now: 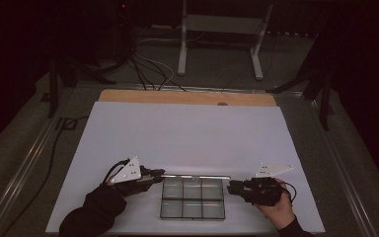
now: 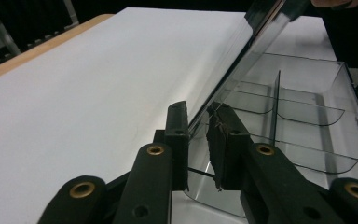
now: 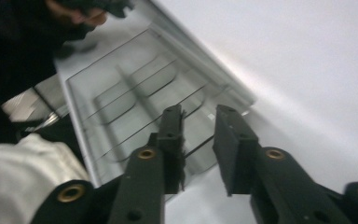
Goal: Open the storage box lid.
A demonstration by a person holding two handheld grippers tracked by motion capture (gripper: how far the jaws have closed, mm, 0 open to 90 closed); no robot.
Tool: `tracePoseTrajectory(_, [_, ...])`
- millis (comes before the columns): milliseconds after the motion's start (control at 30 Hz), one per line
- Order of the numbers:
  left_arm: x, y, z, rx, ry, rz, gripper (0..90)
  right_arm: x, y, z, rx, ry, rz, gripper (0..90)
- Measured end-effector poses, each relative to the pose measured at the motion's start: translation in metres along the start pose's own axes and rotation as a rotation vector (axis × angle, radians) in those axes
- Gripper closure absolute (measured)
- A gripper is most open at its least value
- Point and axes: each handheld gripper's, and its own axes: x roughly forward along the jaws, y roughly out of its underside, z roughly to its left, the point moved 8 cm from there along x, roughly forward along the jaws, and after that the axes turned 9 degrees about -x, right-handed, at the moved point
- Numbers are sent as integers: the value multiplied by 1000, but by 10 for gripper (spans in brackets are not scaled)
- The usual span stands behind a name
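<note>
A clear plastic box (image 1: pixel 192 200) with several compartments lies on the white sheet near the front edge. Its clear lid (image 1: pixel 197 176) stands raised along the far side. My left gripper (image 1: pixel 160 174) is at the lid's left end. In the left gripper view the lid (image 2: pixel 242 60) runs down between the jaws, and my left gripper (image 2: pixel 197 126) is shut on its edge, with the box (image 2: pixel 307 93) to the right. My right gripper (image 1: pixel 229 186) sits at the box's right end. In the blurred right gripper view my right gripper (image 3: pixel 199 126) is open, the box (image 3: pixel 121 93) just beyond its tips.
The white sheet (image 1: pixel 187 133) covers most of the table, with a wooden strip (image 1: pixel 187 97) at its far edge. On the floor behind stand a metal frame (image 1: pixel 217 29) and loose cables (image 1: pixel 148 69). The person's other hand (image 3: pixel 74 14) shows beyond the box.
</note>
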Motion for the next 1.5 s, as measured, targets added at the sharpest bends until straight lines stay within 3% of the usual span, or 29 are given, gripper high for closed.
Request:
tracePoseTrajectory(67, [0,-1,1,-4,-3,-5,808,0,-5,-5,-16,40,-30,670])
tracePoseTrajectory(167, [1,-2,3,-8,-5,-12,818,2,-10,-7,-28,55,-51,649])
tracePoseTrajectory(567, [3,-5,9,-27,-13,-24,844,15,-19,-22,19,56,-104,689])
tracePoseTrajectory(933, [6,-6,14,-61,-9,-31,859,22,-22,-27,39,72,-112,784])
tracePoseTrajectory(1500, [10,-6,21,-121,-10,-38,865,28,-24,-33,57,134,-126,803])
